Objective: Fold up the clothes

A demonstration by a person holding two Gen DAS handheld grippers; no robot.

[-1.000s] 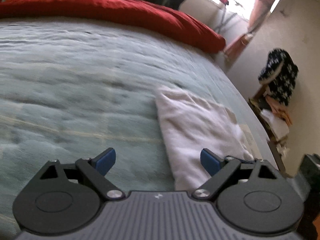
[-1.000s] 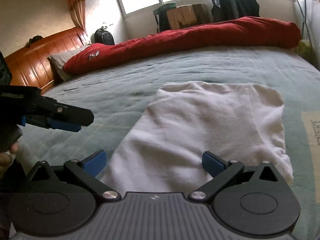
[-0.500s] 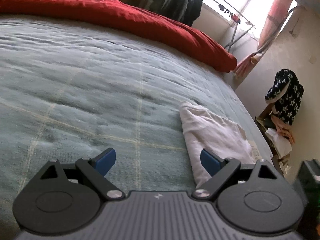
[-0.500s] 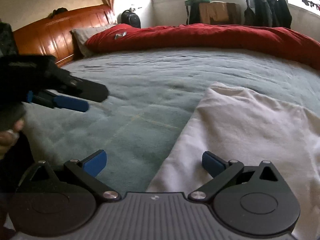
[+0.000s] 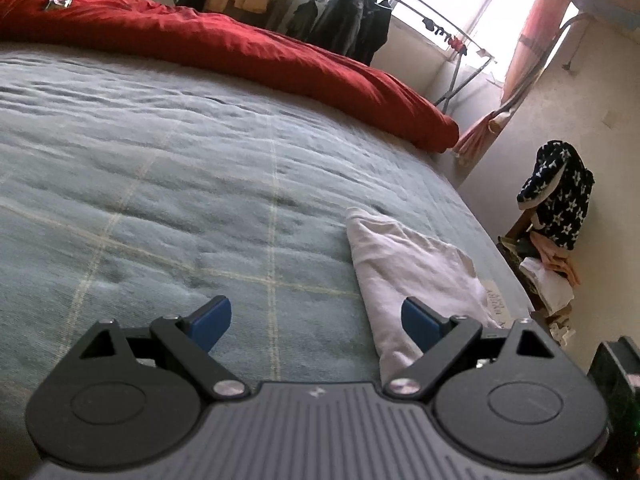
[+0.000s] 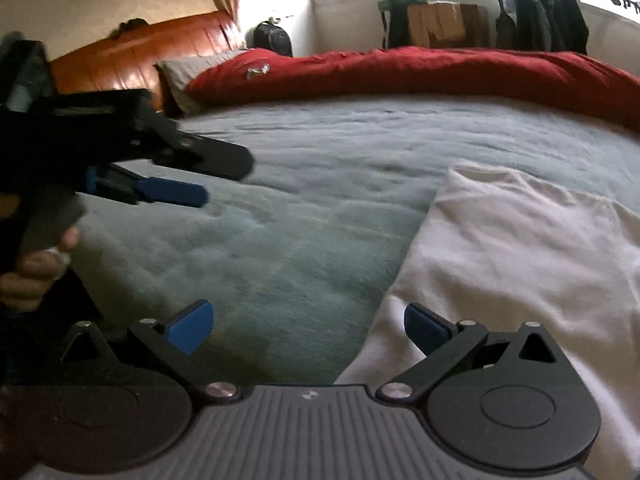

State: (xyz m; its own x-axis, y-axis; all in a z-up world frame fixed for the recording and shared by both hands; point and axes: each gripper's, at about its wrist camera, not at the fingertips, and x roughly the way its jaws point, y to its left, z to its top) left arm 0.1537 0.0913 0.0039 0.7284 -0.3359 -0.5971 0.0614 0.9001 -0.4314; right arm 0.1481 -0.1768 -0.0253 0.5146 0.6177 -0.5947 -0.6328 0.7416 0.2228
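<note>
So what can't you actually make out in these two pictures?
- White garment: the right wrist view cuts it at the right edge; its near end sits behind the right gripper.
- Left gripper in that view: blurred.
- Small shiny item on the red duvet: too small to identify.

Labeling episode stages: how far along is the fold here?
Done: the white garment lies folded into a flat rectangle on the green bedspread. In hand: nothing; the left gripper and the right gripper are both open and empty, off the cloth. Left: possibly one more fold, can't tell. No other unfolded clothes show on the bed.
</note>
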